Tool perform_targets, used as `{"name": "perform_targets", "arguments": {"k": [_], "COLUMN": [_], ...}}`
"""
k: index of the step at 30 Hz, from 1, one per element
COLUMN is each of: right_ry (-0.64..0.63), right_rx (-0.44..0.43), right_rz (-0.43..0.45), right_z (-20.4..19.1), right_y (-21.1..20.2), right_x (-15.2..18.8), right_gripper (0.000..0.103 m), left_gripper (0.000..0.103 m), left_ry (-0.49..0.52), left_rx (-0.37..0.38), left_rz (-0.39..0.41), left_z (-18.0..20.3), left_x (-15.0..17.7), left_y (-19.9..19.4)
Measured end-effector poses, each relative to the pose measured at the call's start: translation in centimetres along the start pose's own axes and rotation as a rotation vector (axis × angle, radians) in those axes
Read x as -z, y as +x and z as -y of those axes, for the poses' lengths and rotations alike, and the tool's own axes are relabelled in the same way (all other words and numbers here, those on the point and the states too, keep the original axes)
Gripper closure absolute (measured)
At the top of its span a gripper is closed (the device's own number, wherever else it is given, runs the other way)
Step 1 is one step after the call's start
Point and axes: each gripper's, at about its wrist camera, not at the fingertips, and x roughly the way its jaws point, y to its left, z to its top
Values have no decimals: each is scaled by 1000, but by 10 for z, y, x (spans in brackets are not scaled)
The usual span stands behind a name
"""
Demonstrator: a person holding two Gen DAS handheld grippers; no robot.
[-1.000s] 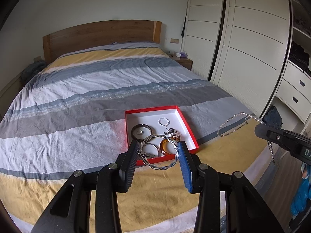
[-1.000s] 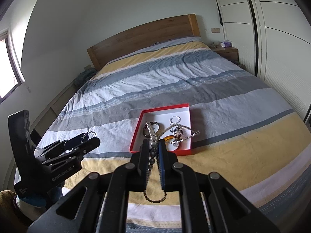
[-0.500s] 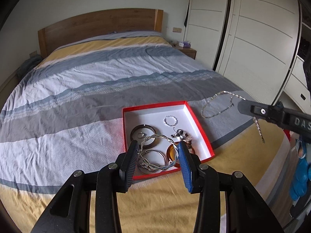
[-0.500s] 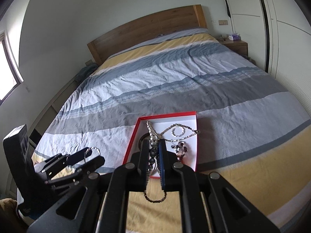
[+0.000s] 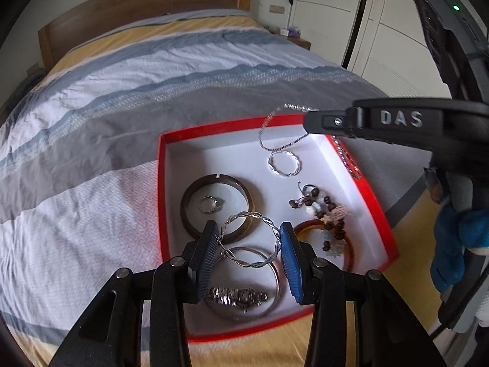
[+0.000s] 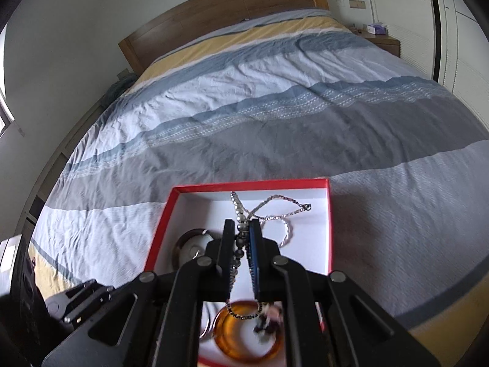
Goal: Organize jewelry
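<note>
Placing step in hand. Twisted bangle [image 5: 249, 240] gripped by left gripper [image 5: 248, 252] over box [image 5: 371, 197] near side. Chain [image 6: 269, 209] pinched by closed right gripper [image 6: 243, 246] above far side. Next judged: lowering, jaws released inside box.

left gripper [image 5: 249, 238] with twisted bangle [image 5: 250, 240]: now low over red box [image 5: 379, 214] | right gripper [image 6: 243, 238] with silver chain [image 6: 275, 205]: now over box, closer than before

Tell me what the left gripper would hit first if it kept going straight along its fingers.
Probably the dark bangle lying in the red box, or the white floor just beyond it. The left gripper already holds a twisted silver bangle between its pads; depth is hard to judge.
</note>
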Motion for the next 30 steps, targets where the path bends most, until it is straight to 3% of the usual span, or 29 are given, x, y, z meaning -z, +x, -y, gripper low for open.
{"name": "perform_targets", "arguments": {"k": [6,13,17,21,30], "right_ry": [14,26,22,23,46], "right_rx": [32,43,63,84,78], "right_rz": [-34,-73,-84,-85,-32], "right_z": [18,30,29,31,32], "right_y": [44,63,64,60,14], "right_x": [-6,-2,-2,0,-1], "right_gripper": [94,93,92,71,68], "left_gripper": [62,62,62,62,57], "left_ry": [0,17,10,-3,-13], "left_rx": [6,4,13,13,21], "left_rz": [-24,-44,-52,-53,-30], "left_z": [-2,0,1,-2,-3], "left_x": [-3,3,2,2,2], "left_y": [29,46,47,43,8]}}
